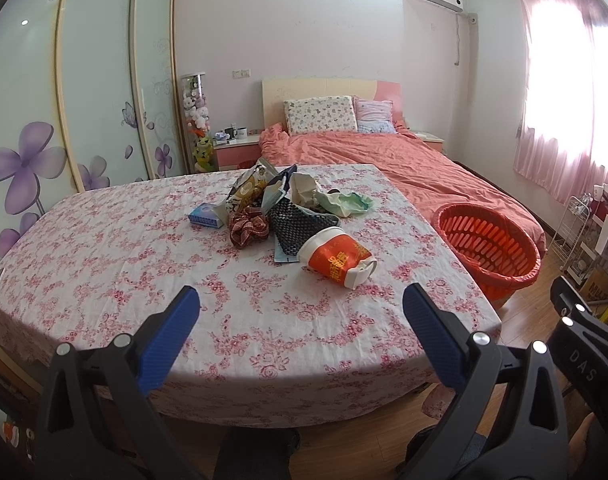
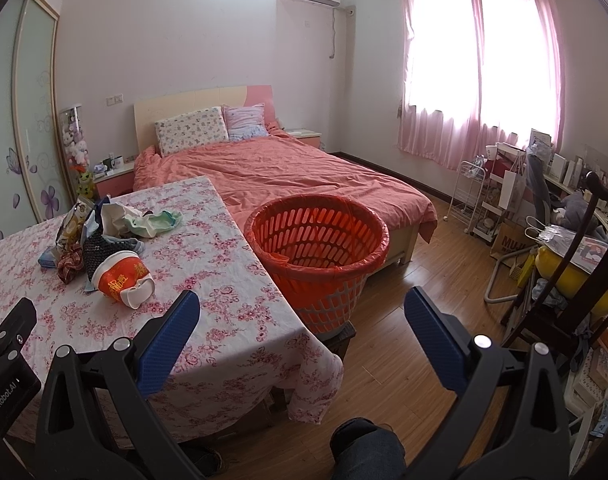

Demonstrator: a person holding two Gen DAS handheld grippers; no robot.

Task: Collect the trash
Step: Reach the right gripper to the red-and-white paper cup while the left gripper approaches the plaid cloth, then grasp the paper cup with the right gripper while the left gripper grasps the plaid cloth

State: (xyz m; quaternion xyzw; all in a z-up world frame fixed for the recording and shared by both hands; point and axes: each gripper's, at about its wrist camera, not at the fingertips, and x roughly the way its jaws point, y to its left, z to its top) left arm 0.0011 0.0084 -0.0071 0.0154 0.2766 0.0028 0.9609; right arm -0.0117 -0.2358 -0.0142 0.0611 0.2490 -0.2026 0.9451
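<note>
Nothing is collected yet, by the look of it: the trash sits in a loose heap toward the far middle of the table [image 1: 103, 264], and the orange basket [image 1: 488, 246] stands off the table's right edge, apparently empty as far as its inside shows.

The left gripper [image 1: 300, 322] hangs over the near edge with its jaws spread wide and nothing between them. The right gripper [image 2: 301, 322] is likewise spread and empty, held out past the table's near right corner, over the floor.

The nearest piece is the cup [image 1: 336, 258] — a red and white paper cup tipped on its side, at the near end of the heap. From the left gripper it lies straight ahead and slightly right. Its long axis runs across that view, tilted a little, wide white rim toward the left, crushed white end toward the right and nearer. A straight reach from the left would therefore meet its side, with the fingers closing roughly along its length unless the wrist turns.

From the right gripper the cup [image 2: 121, 280] lies well to the left, and the basket [image 2: 318, 256] is ahead. So the left hand looks better placed for the pick, though the drop then means a carry rightward.

Behind the cup lie a dark woven piece [image 1: 299, 222], a checked scrunchie [image 1: 249, 226], a blue pack [image 1: 205, 216] and crumpled wrappers [image 1: 255, 188].
</note>
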